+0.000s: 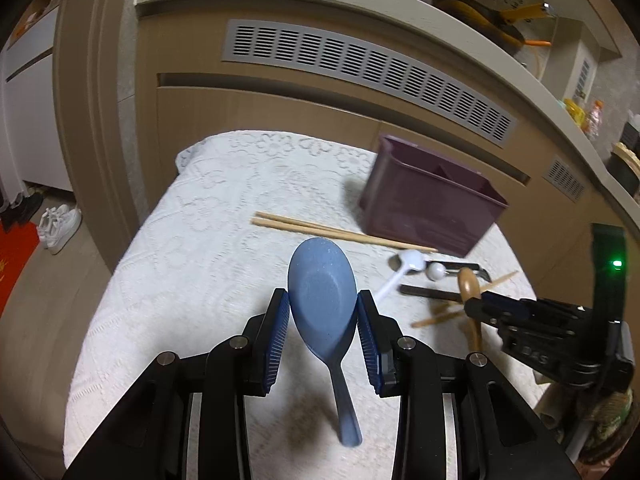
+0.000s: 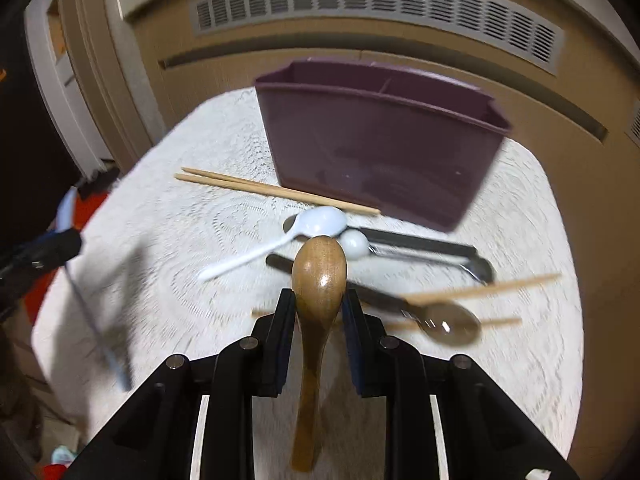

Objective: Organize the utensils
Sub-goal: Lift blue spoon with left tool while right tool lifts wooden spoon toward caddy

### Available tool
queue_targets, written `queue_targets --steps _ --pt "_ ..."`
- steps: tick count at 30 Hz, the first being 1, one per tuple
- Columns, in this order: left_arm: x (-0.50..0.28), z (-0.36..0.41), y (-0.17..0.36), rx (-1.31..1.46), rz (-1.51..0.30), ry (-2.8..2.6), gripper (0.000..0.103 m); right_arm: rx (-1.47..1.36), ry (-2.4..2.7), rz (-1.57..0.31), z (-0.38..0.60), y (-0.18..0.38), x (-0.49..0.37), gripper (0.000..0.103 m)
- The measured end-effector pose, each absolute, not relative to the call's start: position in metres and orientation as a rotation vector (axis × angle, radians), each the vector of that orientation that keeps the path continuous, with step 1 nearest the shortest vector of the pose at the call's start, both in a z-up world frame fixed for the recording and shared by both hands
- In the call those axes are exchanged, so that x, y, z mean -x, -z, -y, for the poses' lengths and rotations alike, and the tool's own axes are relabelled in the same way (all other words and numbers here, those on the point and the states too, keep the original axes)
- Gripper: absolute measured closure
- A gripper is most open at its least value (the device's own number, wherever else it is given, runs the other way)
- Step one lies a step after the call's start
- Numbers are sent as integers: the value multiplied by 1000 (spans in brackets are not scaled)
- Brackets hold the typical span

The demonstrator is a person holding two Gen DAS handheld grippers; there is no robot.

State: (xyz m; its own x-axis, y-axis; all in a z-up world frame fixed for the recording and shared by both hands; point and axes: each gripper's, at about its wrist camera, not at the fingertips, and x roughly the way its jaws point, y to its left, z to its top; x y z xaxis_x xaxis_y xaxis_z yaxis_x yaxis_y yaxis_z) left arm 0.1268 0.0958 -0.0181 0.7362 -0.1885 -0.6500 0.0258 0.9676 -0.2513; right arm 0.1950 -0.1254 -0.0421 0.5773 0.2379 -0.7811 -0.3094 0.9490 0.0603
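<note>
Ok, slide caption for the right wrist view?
Right gripper grips a wooden spoon before the purple caddy.

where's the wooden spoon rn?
The wooden spoon is clamped between the right gripper fingers, bowl forward, above the white tablecloth, just in front of the white spoon and the purple bin.

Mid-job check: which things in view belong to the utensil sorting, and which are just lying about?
Job:
- blue spoon in left hand-held gripper
- wooden spoon in right hand-held gripper
- purple holder
- chopsticks
- white spoon

Lying about:
- white shoes
- pan
</note>
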Motion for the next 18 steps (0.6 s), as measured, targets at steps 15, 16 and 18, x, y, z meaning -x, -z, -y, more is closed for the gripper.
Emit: queue_targets --steps 15,16,18 --pt "-96 -54 -19 172 -668 196 69 48 -375 -796 168 9 -134 90" --pt "-96 -54 -20 171 -669 197 69 43 -380 -811 167 13 -137 83" --pt "-95 -55 -19 170 -673 196 69 51 -387 -829 160 23 -146 65"
